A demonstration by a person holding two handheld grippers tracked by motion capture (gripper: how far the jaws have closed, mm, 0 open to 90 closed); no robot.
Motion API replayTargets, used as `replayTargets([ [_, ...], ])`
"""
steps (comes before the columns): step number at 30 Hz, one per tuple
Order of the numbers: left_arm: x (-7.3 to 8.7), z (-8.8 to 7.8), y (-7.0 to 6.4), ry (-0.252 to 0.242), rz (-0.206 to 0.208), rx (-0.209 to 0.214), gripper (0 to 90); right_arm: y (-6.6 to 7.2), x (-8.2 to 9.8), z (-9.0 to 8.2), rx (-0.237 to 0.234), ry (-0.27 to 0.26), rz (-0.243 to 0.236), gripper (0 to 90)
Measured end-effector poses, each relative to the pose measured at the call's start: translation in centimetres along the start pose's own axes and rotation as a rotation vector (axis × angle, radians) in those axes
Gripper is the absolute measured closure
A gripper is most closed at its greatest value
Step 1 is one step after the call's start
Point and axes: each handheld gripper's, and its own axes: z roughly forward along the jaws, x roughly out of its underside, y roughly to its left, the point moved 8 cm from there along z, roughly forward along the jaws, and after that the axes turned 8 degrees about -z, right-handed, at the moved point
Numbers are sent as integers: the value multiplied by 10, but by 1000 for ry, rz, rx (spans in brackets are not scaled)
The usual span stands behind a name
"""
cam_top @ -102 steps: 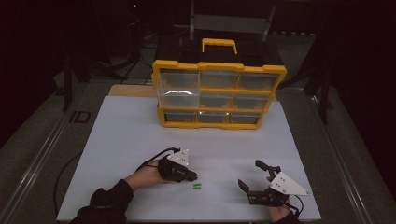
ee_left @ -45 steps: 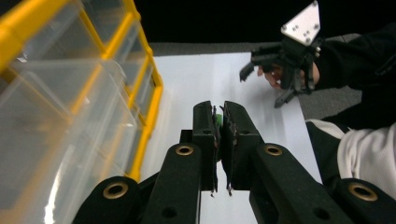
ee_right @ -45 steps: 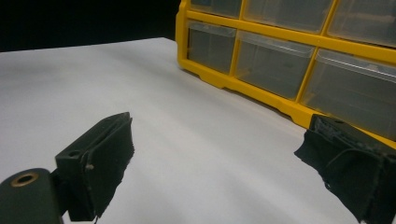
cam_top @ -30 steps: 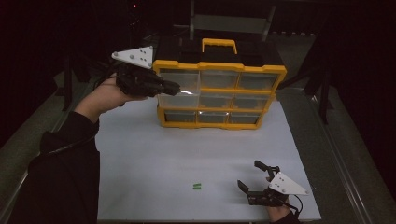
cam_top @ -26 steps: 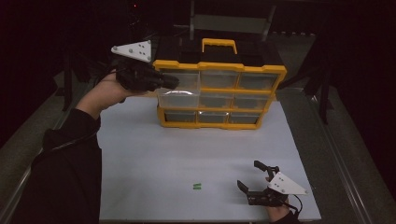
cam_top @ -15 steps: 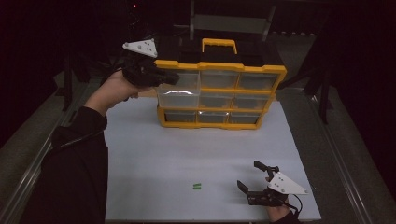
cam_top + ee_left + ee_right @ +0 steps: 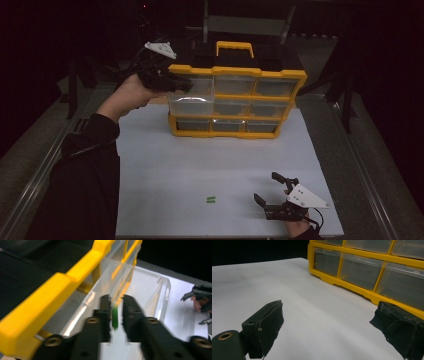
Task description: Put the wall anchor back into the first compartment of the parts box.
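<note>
A yellow organizer (image 7: pixel 235 75) with clear drawers stands at the back of the white table (image 7: pixel 165 165). Its top-left drawer (image 7: pixel 192 102) is pulled out. My left gripper (image 7: pixel 186 86) hovers over that drawer (image 7: pixel 155 290). In the left gripper view its jaws (image 7: pixel 116 298) have just been opening, and a small green piece (image 7: pixel 115 318) hangs blurred in the gap, not pressed by the pads. Another small green piece (image 7: pixel 210 200) lies on the table near the front. My right gripper (image 7: pixel 267 187) rests at the front right, open (image 7: pixel 327 322) and holding nothing.
The organizer's lower drawers (image 7: pixel 359 271) are pushed in. A yellow carry handle (image 7: pixel 234 47) sits on top of it. Dark rails run along both sides of the table. In the left gripper view the right gripper (image 7: pixel 197 302) appears beyond the drawer.
The left hand went from the front of the table up to the organizer, then shifted right and slightly down over the pulled-out drawer. The right gripper has not moved.
</note>
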Motion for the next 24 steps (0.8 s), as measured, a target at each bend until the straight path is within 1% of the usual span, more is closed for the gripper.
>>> replayTargets([
  [1,-1,-2,-1,-6,6,1,659,0,0,0,0,0,0,80],
  [3,-2,-4,-2,-7,-1,4,569,0,0,0,1,1,-3,80],
  [6,-2,-9,-6,-14,17,-3,438,0,-1,0,3,0,-6,80],
  [7,-2,-11,-7,-15,19,-5,363,0,-1,0,3,0,-5,80],
  [8,-2,-12,-9,-19,18,-3,310,0,-1,0,4,0,-7,80],
  [11,0,-16,-15,-15,39,-2,129,0,-1,0,5,0,-7,80],
  [12,1,-17,-18,-16,46,17,95,0,-1,0,5,0,-6,80],
  [13,1,-18,-21,-20,43,28,22,0,-1,0,5,-1,-6,80],
  [14,1,-20,-23,-25,46,31,0,0,-1,0,6,-1,-6,80],
  [16,2,-23,-28,-37,57,34,0,0,-1,0,6,-1,-7,80],
  [19,2,-28,-38,-62,76,46,0,0,-1,0,6,0,-6,80],
  [20,2,-28,-38,-62,76,46,0,0,-1,0,6,-1,-6,80],
  [21,3,-31,-44,-73,88,54,0,0,-1,0,6,-1,-6,80],
  [22,4,-31,-47,-75,95,51,0,0,-1,0,5,0,-9,80],
  [23,5,-32,-50,-77,96,59,0,0,-1,0,5,0,-9,80],
  [24,5,-32,-50,-77,96,59,0,0,-1,0,5,0,-9,80],
])
